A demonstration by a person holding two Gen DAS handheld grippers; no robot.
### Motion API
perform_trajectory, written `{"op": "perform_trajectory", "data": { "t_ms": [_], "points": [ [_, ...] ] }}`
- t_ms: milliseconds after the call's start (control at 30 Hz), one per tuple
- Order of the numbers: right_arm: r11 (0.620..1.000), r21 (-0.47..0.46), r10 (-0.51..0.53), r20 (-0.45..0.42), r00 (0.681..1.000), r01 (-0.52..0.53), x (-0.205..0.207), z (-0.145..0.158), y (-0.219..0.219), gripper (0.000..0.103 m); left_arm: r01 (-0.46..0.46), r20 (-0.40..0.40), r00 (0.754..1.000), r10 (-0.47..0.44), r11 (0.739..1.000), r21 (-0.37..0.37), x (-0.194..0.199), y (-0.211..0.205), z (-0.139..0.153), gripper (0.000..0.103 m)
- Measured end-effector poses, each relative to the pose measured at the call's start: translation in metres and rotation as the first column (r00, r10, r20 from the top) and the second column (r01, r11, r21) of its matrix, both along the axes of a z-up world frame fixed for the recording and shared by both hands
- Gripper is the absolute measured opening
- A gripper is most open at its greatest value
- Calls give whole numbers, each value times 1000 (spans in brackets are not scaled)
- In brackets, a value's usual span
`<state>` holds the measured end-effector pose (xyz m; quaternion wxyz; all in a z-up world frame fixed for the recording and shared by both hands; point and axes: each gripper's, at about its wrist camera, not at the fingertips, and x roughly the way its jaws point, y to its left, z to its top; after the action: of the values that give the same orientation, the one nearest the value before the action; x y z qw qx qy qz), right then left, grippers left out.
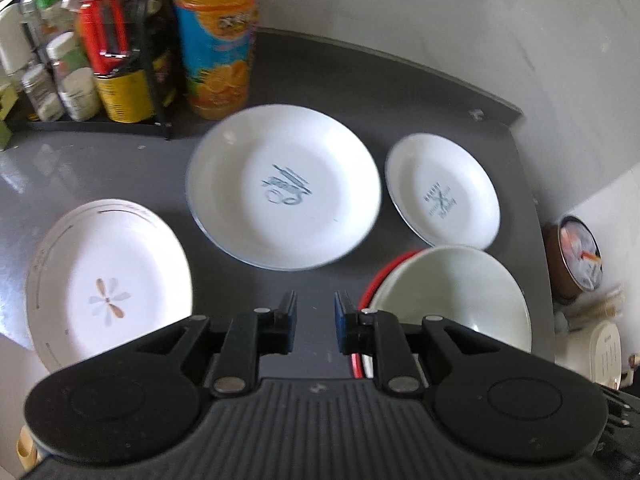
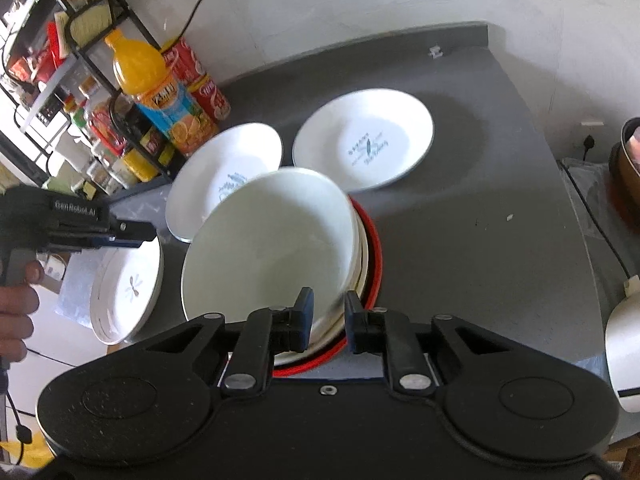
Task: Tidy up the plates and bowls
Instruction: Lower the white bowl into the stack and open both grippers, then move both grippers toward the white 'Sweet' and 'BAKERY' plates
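Your right gripper (image 2: pixel 326 312) straddles the near rim of the top white bowl (image 2: pixel 272 248), jaws parted and not yet closed, the bowl tilted on a stack at the grey counter's (image 2: pixel 480 220) near edge, probably for lifting. Your left gripper (image 1: pixel 315 312) hangs part-open and empty over three plates spread flat: flower plate (image 1: pixel 108 280) near-left, large plate (image 1: pixel 284 192) centre, small plate (image 1: pixel 442 190) far-right.

The left tool (image 1: pixel 315 322), fingers parted and empty, hovers over the grey surface (image 1: pixel 400 96) between a flower-patterned plate (image 1: pixel 108 280) and a white bowl (image 1: pixel 452 296); two printed plates (image 1: pixel 284 188) lie beyond
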<state>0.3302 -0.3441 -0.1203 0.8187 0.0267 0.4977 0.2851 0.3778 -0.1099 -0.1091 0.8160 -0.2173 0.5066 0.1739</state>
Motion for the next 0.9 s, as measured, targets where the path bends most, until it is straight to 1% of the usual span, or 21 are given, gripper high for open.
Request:
{"op": "perform_trajectory", "data": {
  "t_ms": [67,133,167,233,333,400,433,467,533,667,767,900],
  "points": [
    [1000,8,-1,15,1000,1,3,6,0,18,-23,6,1000,23,1000,5,-3,6,2,21],
    [1000,23,-1,27,1000,1,7,13,0,19,-51,12,999,51,999,13,-7,12,4,28],
    [1000,30,1,32,999,-2,8,15,2,21,-64,16,998,64,998,16,-8,15,4,30],
    [999,40,11,49,999,-13,11,21,7,24,-89,26,996,89,996,23,-10,23,7,40],
    [999,48,13,61,998,-15,17,26,16,30,-120,31,992,119,992,40,-13,33,9,49],
    [998,57,17,66,998,-21,20,28,25,31,-136,40,990,134,990,43,-16,42,11,51],
    [998,57,17,67,998,-21,21,29,29,35,-144,41,989,142,989,42,-16,45,10,53],
    [998,56,14,70,997,-18,22,29,34,41,-151,40,988,149,988,42,-17,50,10,54],
    [999,49,8,81,997,-12,25,30,44,46,-156,35,987,155,987,42,-17,58,7,55],
    [998,61,1,78,997,-6,31,31,62,46,-154,34,988,153,988,34,-14,78,2,55],
    [999,53,-7,83,997,3,39,31,80,46,-130,38,991,129,991,29,-9,94,-2,56],
    [998,41,-46,42,998,44,55,26,108,46,-115,17,993,115,993,16,2,117,-10,56]
  ]
}}
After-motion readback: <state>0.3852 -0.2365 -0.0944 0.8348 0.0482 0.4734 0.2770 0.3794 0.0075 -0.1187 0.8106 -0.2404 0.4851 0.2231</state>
